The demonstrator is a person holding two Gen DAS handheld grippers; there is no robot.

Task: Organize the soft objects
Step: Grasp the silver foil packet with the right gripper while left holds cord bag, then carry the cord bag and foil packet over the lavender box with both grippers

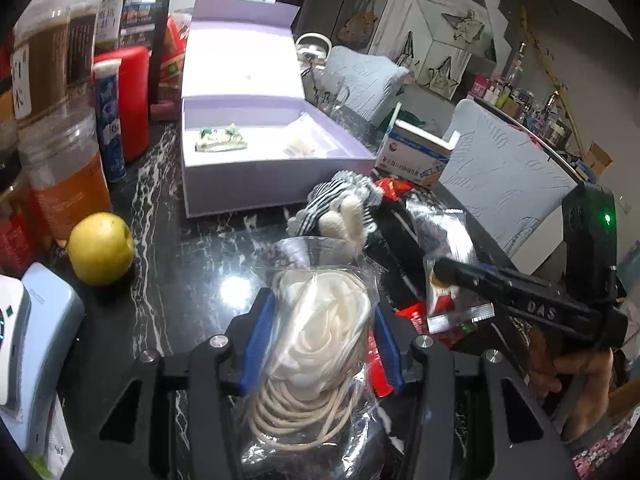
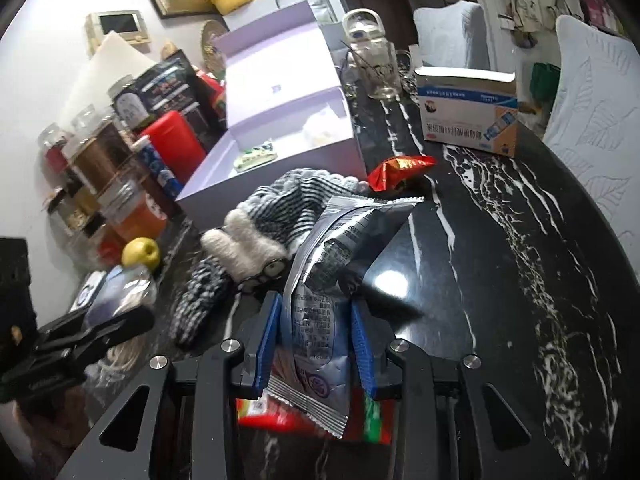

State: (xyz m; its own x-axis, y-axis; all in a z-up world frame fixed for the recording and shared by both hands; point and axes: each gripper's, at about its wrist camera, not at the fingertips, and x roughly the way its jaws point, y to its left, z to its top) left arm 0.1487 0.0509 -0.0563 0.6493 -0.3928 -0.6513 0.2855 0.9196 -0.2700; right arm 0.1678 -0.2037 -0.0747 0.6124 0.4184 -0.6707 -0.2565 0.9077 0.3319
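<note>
Soft packets are mid-transfer: your right claw (image 2: 316, 336) is clenched on a silver snack pouch (image 2: 320, 280), your left claw (image 1: 320, 344) grips a clear bag of cord (image 1: 316, 332). Ahead of both claws sits the open lilac box (image 1: 256, 160) on the tabletop (image 2: 500, 240). Next, judging by this, carry each forward and release inside.

Open passage: bare black marble tabletop (image 2: 500, 240) on the right, clear up to the far medicine carton (image 2: 468, 116). Obstructed: jars (image 1: 64, 184) and a yellow fruit (image 1: 101, 249) crowd the left edge; the open lilac box (image 1: 260, 160) blocks the far centre, striped knit toy (image 2: 272, 216) just before it.
</note>
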